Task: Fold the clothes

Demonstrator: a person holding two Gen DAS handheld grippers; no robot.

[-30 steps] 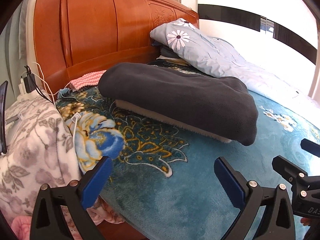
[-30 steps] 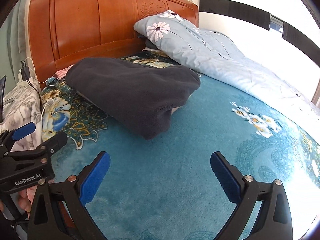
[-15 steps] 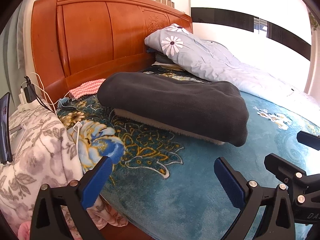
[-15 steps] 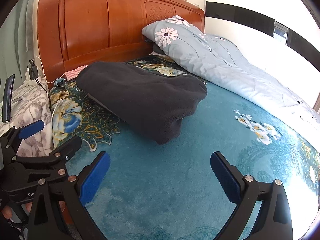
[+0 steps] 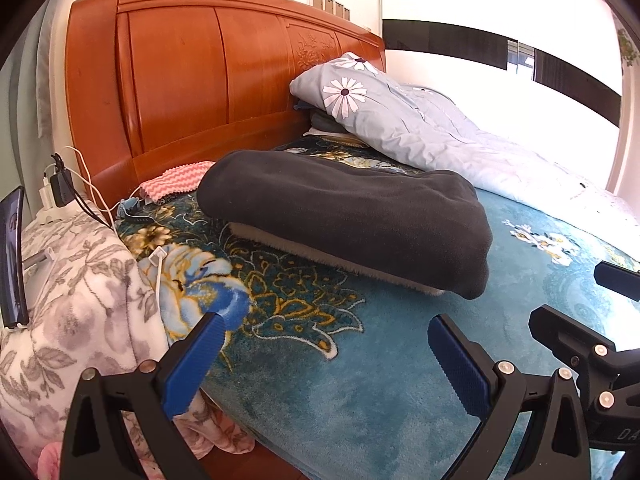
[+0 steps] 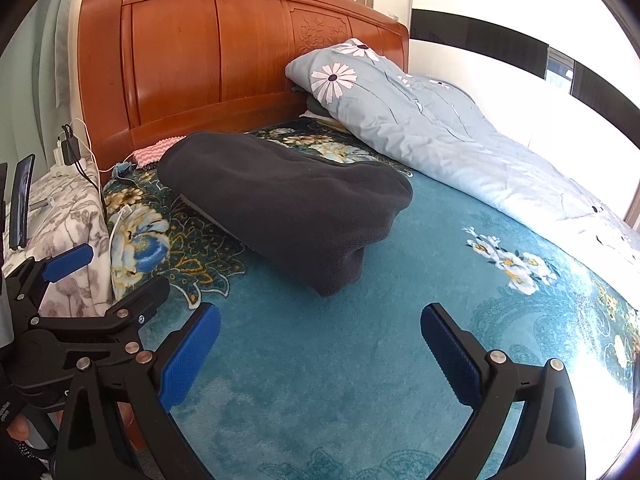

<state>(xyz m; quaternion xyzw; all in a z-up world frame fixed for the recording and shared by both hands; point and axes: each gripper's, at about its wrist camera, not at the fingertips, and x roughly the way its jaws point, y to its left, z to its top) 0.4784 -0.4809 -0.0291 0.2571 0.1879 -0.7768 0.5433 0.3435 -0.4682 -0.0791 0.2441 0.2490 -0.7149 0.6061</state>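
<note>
A dark grey fleece garment [image 5: 348, 216] lies folded in a thick stack on the teal floral bedspread [image 5: 360, 392], its pale lining showing along the near edge. It also shows in the right wrist view [image 6: 288, 204]. My left gripper [image 5: 324, 356] is open and empty, hovering over the bed's near edge, well short of the garment. My right gripper [image 6: 320, 352] is open and empty over bare bedspread [image 6: 320, 400] in front of the garment. The right gripper shows at the right of the left view [image 5: 592, 320]; the left gripper shows at the left of the right view [image 6: 96, 280].
A wooden headboard [image 5: 208, 80] stands behind. A light blue daisy quilt [image 5: 420, 128] lies piled at the back right. A pink zigzag cloth [image 5: 176, 184] sits by the headboard. A grey floral blanket [image 5: 68, 288], charger cables [image 5: 84, 184] and a phone [image 5: 12, 260] are at the left.
Both grippers have drawn back and lifted a little, so the garment and headboard sit lower and farther in view. Both stay open and empty; the garment has not moved.
</note>
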